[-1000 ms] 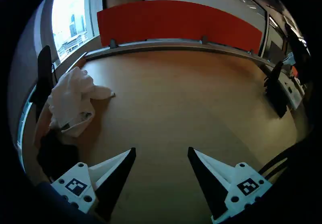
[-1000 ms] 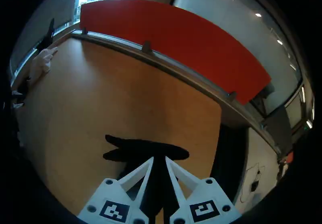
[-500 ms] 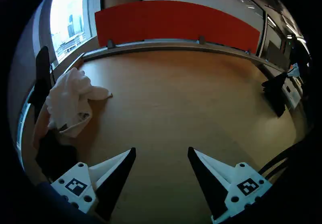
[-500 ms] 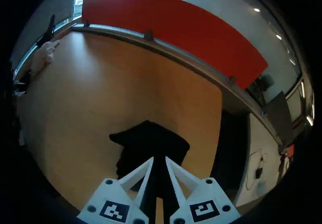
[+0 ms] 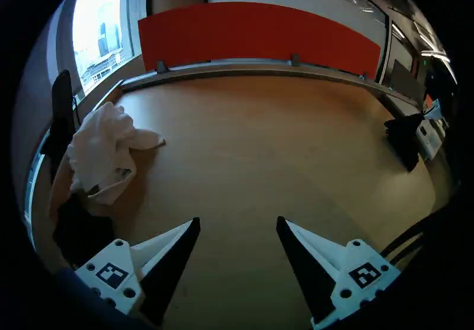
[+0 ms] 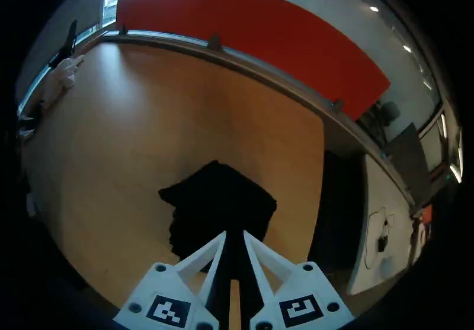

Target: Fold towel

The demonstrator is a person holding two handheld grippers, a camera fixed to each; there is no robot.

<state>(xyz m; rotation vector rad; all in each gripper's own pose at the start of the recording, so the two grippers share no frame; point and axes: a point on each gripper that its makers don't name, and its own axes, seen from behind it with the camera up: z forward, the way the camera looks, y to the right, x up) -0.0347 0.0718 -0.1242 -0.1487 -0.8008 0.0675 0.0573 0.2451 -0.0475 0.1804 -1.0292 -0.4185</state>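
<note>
The black towel (image 6: 219, 205) is bunched into a creased, irregular lump at 6 o'clock in the right gripper view, over the wooden bench (image 6: 148, 122). The right claw (image 6: 234, 238) is narrow, pinching its fabric. The left claw (image 5: 237, 226) gapes wide and holds nothing. In the left gripper view one crumpled white cloth heap (image 5: 103, 146) lies at 9 o'clock, with one dark cloth (image 5: 83, 232) just beside it at 8 o'clock.
</note>
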